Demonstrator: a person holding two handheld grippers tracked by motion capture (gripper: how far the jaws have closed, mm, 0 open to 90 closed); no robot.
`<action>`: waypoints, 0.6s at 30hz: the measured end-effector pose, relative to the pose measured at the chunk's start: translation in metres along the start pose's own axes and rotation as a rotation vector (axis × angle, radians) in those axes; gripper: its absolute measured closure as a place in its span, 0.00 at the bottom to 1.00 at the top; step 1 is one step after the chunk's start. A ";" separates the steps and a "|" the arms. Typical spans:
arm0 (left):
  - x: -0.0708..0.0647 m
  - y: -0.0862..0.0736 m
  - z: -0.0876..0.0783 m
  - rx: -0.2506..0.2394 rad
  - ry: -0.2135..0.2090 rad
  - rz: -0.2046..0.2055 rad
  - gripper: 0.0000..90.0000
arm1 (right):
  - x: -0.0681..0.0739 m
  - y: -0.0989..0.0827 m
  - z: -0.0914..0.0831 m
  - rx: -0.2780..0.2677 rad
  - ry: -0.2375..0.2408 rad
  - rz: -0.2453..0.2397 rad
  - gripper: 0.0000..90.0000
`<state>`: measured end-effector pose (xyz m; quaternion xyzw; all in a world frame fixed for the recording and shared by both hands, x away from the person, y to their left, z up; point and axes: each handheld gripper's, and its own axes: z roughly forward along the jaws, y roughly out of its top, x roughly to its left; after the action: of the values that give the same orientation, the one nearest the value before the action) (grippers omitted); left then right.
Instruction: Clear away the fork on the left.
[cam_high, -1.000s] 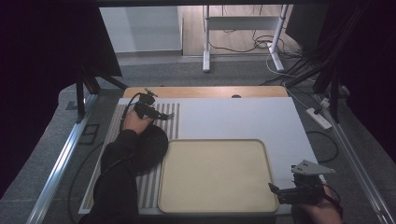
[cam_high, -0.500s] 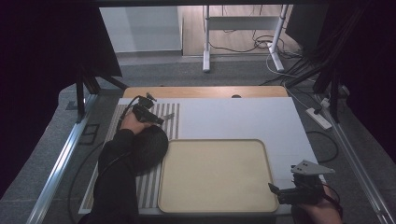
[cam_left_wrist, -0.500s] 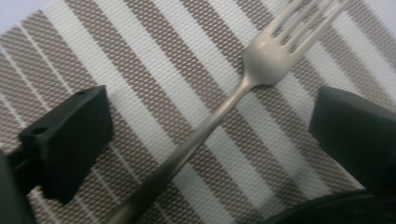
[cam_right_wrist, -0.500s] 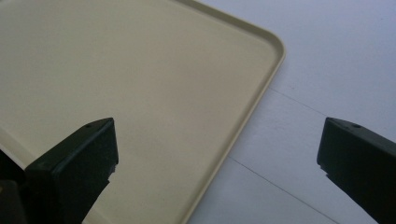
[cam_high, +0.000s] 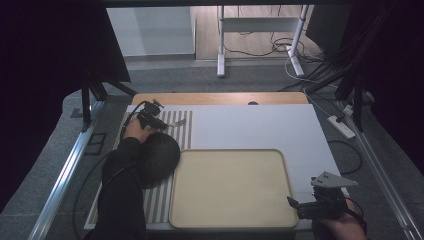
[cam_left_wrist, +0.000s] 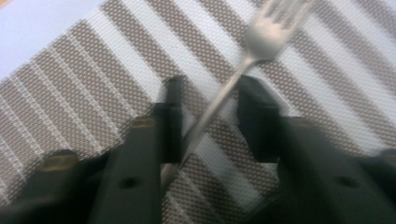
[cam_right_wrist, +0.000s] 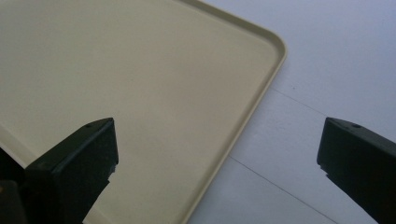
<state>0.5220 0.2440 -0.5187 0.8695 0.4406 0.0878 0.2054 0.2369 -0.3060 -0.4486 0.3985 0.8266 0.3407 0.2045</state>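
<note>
1. My left tool has just been closing on the fork, and the handle runs between its jaws. The jaws have narrowed, but a gap shows on each side of the handle, so I do not judge it pinched yet.
2. The fork lies on the striped mat at the far left of the surface, tines pointing away from my left tool. In the high view my left tool sits over the handle end and the fork juts out to its right.
3. I judge that I straddle the handle, not the tines, because the shaft is narrow and straight and gives the pads two flat sides.
4. The fork is bright polished metal, thin and hard. It lies low on the mat, so I expect the jaws must get right down to the weave.
5. The mat is a woven mesh in brown and white stripes, textured and likely grippy. A dark round plate rests on it just nearer me.
6. My right tool is spread wide, holding nothing, and hovers at the near right corner of the tray, with one jaw over the tray and the other over the white surface.
7. The tray is beige, smooth and matt, with rounded corners and a low raised rim; nothing lies on it.
</note>
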 end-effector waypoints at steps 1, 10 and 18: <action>0.000 0.000 0.000 -0.002 0.001 0.004 0.79 | 0.000 0.000 0.000 0.000 0.001 -0.002 0.00; -0.009 -0.005 -0.004 0.021 0.045 0.137 0.95 | 0.000 0.000 0.000 0.001 0.003 -0.004 0.00; -0.007 -0.005 -0.015 0.026 0.140 0.176 0.96 | 0.000 0.000 0.000 0.001 0.002 -0.003 0.00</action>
<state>0.5088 0.2455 -0.5069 0.8991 0.3771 0.1603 0.1543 0.2369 -0.3058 -0.4487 0.3968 0.8276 0.3404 0.2042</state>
